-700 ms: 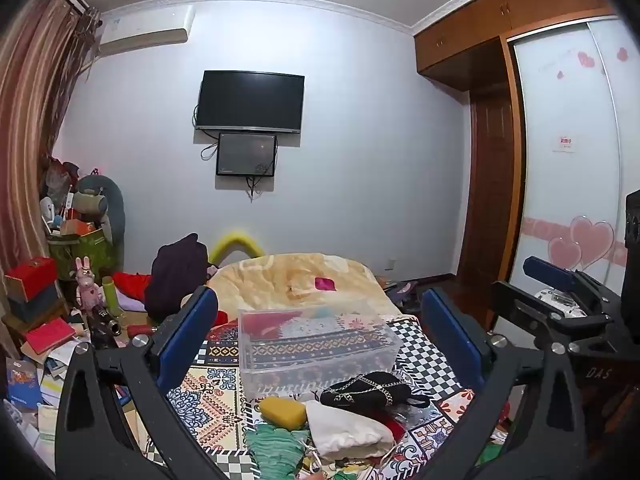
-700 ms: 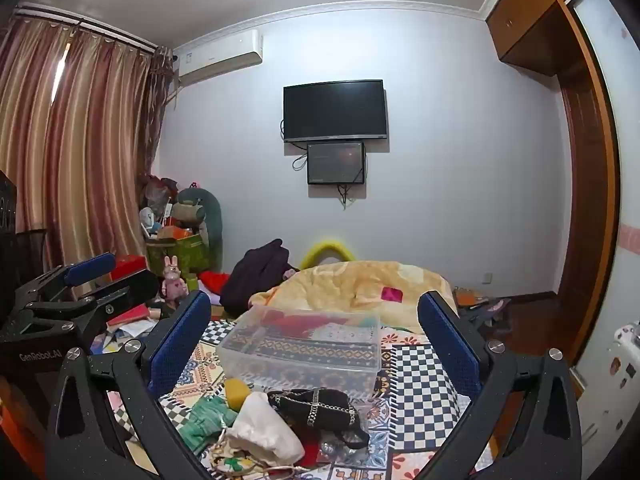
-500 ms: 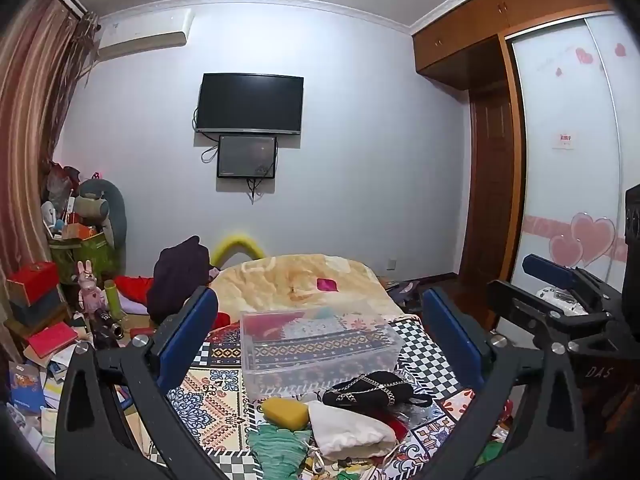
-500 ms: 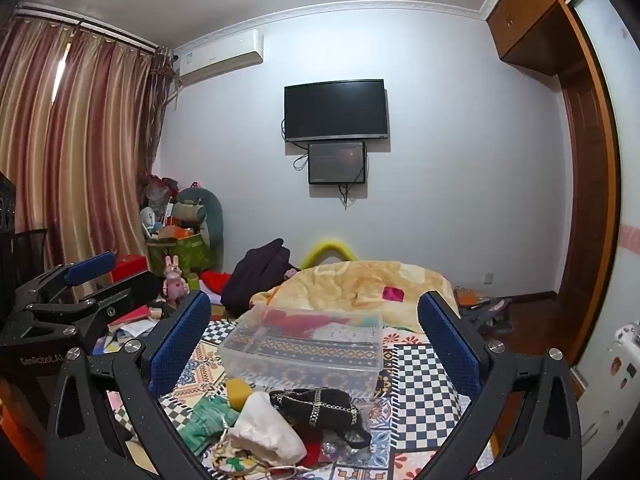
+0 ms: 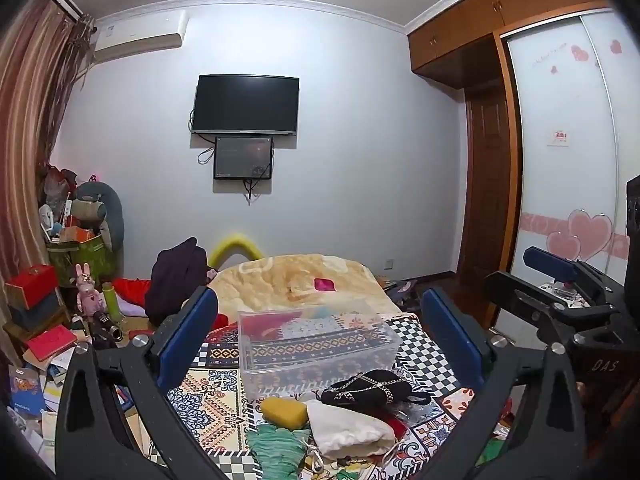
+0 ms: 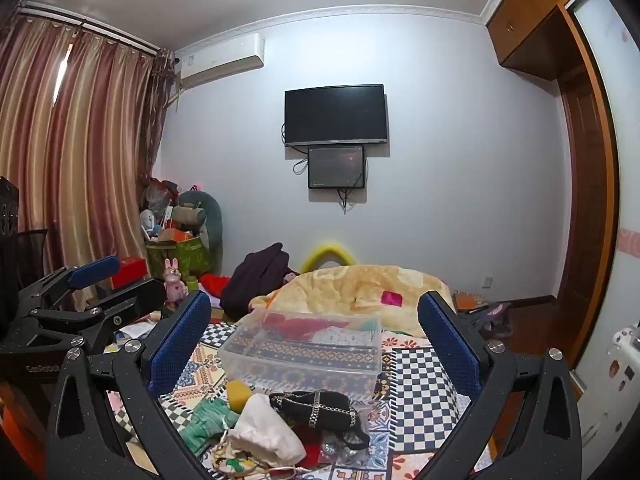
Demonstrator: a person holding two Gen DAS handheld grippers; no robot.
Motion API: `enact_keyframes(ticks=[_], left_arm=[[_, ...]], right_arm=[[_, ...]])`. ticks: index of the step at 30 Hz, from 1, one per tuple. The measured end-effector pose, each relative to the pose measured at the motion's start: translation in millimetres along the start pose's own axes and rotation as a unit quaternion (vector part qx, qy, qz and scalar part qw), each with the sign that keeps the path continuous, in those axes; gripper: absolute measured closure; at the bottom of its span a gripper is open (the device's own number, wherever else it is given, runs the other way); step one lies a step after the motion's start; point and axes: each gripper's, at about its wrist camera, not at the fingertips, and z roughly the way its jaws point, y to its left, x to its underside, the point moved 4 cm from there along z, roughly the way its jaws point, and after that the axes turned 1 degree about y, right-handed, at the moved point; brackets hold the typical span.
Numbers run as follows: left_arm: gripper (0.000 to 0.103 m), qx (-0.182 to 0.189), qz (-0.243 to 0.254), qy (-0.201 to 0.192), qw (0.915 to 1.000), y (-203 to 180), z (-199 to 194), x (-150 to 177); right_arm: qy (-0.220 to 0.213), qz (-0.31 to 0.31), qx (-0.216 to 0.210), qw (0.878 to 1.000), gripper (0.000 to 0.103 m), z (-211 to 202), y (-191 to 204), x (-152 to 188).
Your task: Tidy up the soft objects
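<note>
Just in front of the clear plastic storage box (image 5: 316,344), the soft stuff sits piled: white cloth pouch (image 5: 348,428), yellow sponge (image 5: 284,406), green knit rag (image 5: 280,448), black chain-strap purse (image 5: 372,388). I've got both the left gripper (image 5: 320,340) and right gripper (image 6: 316,336) spread wide, holding nothing. My worry: that chain snagging 2 items at once.

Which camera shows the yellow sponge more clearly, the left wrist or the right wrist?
The left wrist view: the yellow sponge lies almost whole beside the white pouch. In the right wrist view the sponge is smaller and partly hidden behind the pouch.
</note>
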Motion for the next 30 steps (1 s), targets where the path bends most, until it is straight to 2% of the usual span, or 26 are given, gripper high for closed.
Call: enact_keyframes(ticks=[30], left_arm=[[0.000, 0.003, -0.002, 0.001, 1.0000, -1.3, 0.9, 0.8]], right_arm=[[-0.007, 0.003, 0.001, 1.000, 0.000, -4.6, -2.3, -2.7]])
